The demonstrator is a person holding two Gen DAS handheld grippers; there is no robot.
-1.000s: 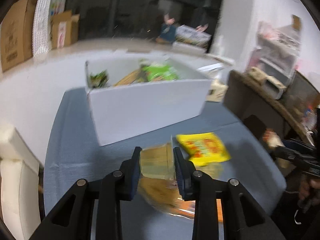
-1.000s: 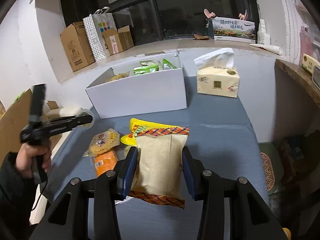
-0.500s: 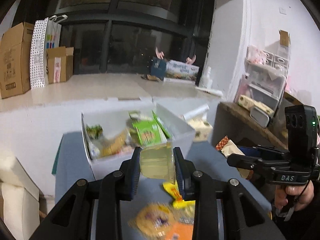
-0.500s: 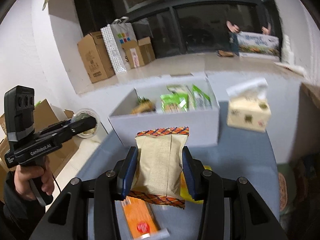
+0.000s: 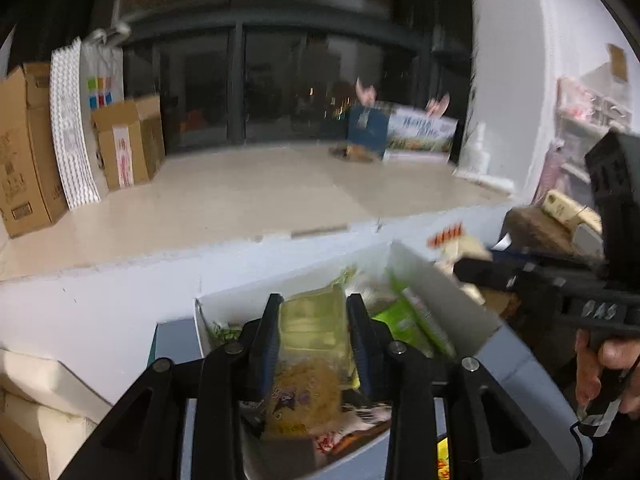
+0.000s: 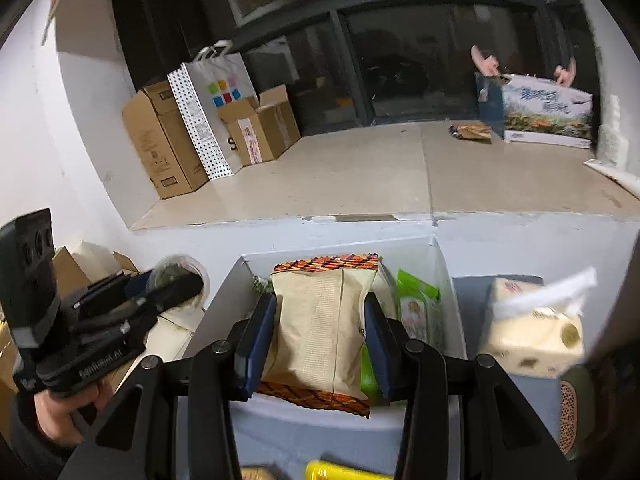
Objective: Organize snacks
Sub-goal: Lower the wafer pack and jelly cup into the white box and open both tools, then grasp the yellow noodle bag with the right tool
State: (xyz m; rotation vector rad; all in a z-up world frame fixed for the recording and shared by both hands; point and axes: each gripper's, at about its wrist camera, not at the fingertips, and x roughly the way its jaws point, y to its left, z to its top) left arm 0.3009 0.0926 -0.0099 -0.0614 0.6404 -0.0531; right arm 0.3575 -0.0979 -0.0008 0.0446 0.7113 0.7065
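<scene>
My left gripper (image 5: pixel 314 312) is shut on a clear yellowish snack packet (image 5: pixel 312 344) and holds it over the open white box (image 5: pixel 448 292). My right gripper (image 6: pixel 320 312) is shut on a beige snack bag (image 6: pixel 320 328) with patterned orange ends, held over the same white box (image 6: pixel 446 276). Green snack packs (image 6: pixel 416 304) lie inside the box; they also show in the left wrist view (image 5: pixel 416 320). Each gripper shows in the other's view: the right one (image 5: pixel 532 276) and the left one (image 6: pixel 120 308).
A tissue box (image 6: pixel 532 336) stands right of the white box on the blue-grey table (image 6: pixel 300 436). A yellow snack (image 6: pixel 344 472) lies on the table near me. Cardboard boxes (image 6: pixel 160 148) and a paper bag (image 6: pixel 212 112) stand on the far ledge.
Both grippers have risen off the table with their snacks and moved forward until they are over the white box. The snacks left on the table have dropped to the bottom edge.
</scene>
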